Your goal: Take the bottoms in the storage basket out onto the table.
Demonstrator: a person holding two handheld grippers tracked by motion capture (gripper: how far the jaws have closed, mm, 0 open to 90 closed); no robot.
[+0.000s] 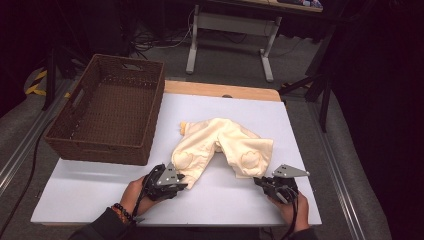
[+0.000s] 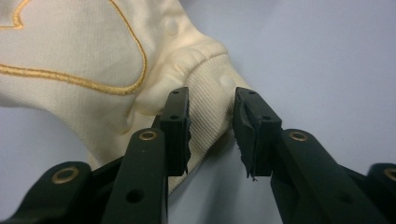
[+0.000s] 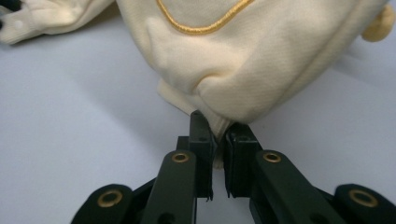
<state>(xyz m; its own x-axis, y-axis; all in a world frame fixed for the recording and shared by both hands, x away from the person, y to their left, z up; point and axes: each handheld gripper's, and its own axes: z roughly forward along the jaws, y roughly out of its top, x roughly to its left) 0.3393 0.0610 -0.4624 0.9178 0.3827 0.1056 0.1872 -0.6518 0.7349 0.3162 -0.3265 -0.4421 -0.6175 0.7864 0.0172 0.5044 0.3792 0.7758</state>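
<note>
High view: cream baby trousers [image 1: 220, 146] lie spread mid-table, both cuffs toward the person, bare white tabletop [image 1: 90, 185] around them. Right gripper [image 3: 217, 135] pinches one cuff edge tight; left gripper [image 2: 212, 114] straddles the other ribbed cuff [image 2: 210, 105], jaws apart. Left gripper view shows gold stitching [image 2: 135, 46]. A wicker basket [image 1: 107, 107] sits far left.

The left gripper [image 2: 211, 135] is straddling the ribbed cuff [image 2: 210, 105] of cream baby trousers [image 2: 84, 60], its jaws standing apart, cuff lying between them on the white table [image 2: 317, 56].
</note>
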